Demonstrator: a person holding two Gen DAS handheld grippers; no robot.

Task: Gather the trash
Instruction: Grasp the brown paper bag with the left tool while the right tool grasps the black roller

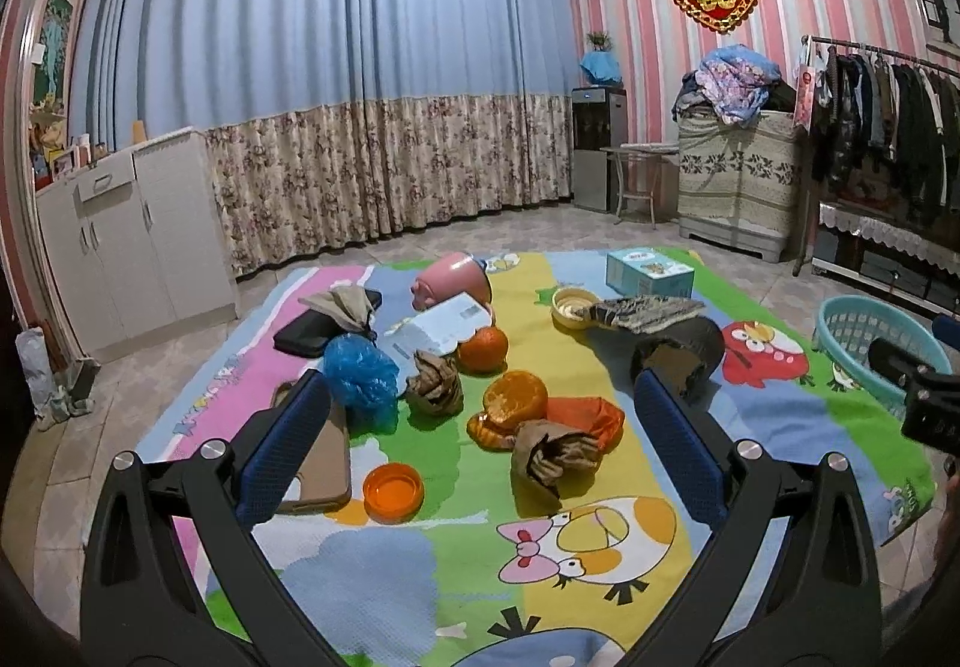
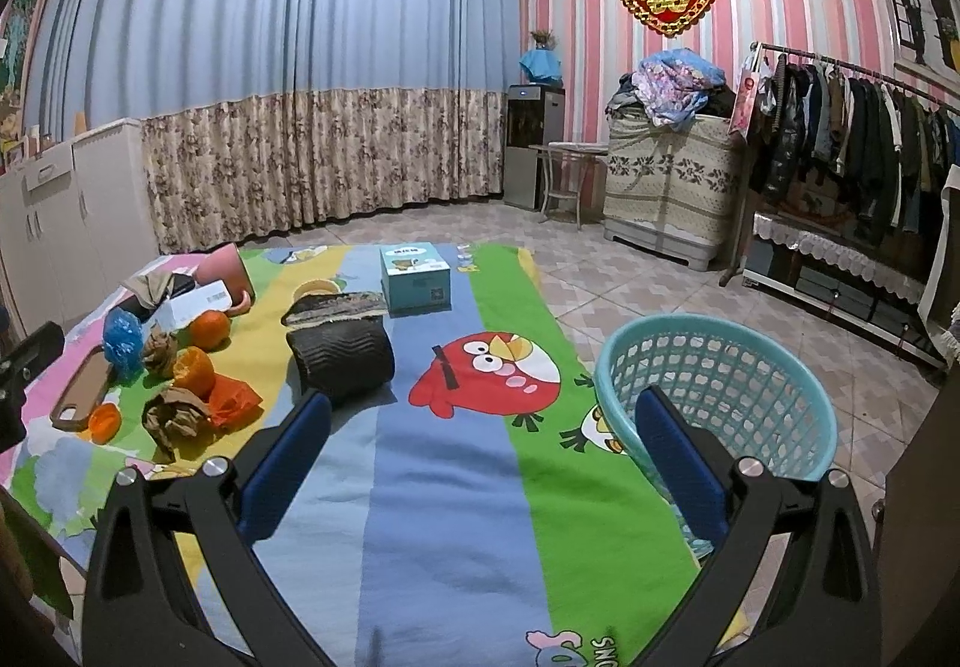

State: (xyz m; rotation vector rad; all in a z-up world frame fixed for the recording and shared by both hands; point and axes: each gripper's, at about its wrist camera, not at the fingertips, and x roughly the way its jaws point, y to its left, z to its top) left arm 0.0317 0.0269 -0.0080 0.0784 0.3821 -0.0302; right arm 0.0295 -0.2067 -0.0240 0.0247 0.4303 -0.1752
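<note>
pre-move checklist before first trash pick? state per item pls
1. Left hand-held gripper open and holding nothing: ok.
2. Right hand-held gripper open and holding nothing: ok.
3. Crumpled brown paper lies between the left fingers' line of sight, unobstructed from above: ok.
4. Teal basket upright beside the mat, nothing visible inside: ok.
5. Paper apart from its neighbours: not ok, it touches the orange plastic bag and sits against the peeled orange.
6. Phone near the left finger, not trash, avoid: ok.
</note>
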